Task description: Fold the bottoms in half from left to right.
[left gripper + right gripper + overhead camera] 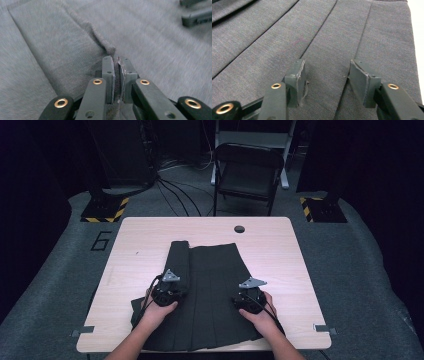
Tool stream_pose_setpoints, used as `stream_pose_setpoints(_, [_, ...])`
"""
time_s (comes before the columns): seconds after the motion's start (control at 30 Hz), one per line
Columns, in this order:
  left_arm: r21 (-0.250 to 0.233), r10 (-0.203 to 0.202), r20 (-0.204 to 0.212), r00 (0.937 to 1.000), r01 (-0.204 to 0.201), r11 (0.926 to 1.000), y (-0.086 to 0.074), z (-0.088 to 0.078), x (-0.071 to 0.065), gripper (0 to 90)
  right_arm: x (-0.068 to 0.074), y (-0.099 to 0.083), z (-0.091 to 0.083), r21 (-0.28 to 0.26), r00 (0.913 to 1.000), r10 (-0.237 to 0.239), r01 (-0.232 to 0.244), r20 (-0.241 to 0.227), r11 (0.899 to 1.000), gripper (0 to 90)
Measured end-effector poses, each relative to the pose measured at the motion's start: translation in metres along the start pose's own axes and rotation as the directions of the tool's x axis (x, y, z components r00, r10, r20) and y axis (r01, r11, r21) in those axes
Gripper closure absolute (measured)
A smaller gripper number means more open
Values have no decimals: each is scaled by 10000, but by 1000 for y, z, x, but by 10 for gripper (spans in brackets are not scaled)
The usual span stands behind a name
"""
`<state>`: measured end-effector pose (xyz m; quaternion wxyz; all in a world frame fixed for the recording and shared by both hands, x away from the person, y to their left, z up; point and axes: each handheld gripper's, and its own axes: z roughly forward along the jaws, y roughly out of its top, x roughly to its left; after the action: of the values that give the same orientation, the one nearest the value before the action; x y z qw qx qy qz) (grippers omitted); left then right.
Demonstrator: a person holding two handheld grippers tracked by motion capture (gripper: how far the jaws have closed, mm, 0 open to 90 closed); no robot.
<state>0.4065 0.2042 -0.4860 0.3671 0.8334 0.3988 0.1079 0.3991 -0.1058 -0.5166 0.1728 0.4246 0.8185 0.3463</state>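
Skirt (210, 290): dark pleated, lay flat on table (280, 250), left edge folded over.
Left gripper (117, 65): pinched skirt fold.
Right gripper (326, 75): spread over pleats.

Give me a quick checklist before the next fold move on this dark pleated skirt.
1. Left gripper pinching the skirt: ok, jaws shut on a ridge of cloth.
2. Right gripper free: ok, jaws open above a pleat, nothing between them.
3. Folded left edge lying on the skirt: ok.
4. Skirt fully on the table: not ok, hem reaches the near edge.
5. Cloth layers in the left grip: cannot tell.
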Motion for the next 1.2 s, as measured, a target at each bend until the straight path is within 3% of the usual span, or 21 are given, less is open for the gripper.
stream_pose_setpoints(0.13, [-520,-268,-25,9996,267,9983,10,-12,2,841,0,0,0,-23,10000,52,-52,25,10000,468])
stream_pose_setpoints(0.27, [-993,-584,242,9980,606,9932,16,-23,2,841,-1,-1,0,-4,10000,18,-18,-41,10000,468])
stream_pose_setpoints(0.53, [-1275,-196,360,9992,240,9915,34,-37,-5,841,-3,-1,1,-23,9999,-61,61,-152,10000,466])
stream_pose_setpoints(0.67, [-1024,64,501,9987,-13,9947,38,-29,-15,841,-3,-1,1,-55,9999,50,-51,-157,10000,466])
stream_pose_setpoints(0.73, [-880,232,503,9985,-188,9959,38,-19,-21,841,-3,-1,1,-31,9999,4,-4,-155,10000,466])
stream_pose_setpoints(0.87, [-554,192,730,9971,-152,9983,38,2,-32,840,-3,-1,1,-24,9999,38,-38,-158,10000,466])
stream_pose_setpoints(0.97, [-237,473,615,9970,-459,9987,36,16,-37,840,-3,-2,1,-45,9999,11,-12,-162,10000,466])
stream_pose_setpoints(1.07, [33,444,590,9973,-447,9990,33,26,-38,837,-2,-2,0,-13,9998,161,-161,-151,9999,466])
stream_pose_setpoints(1.2, [3,11,722,9974,-12,10000,30,32,-38,805,-2,-2,0,-18,9997,150,-151,-171,9999,466])
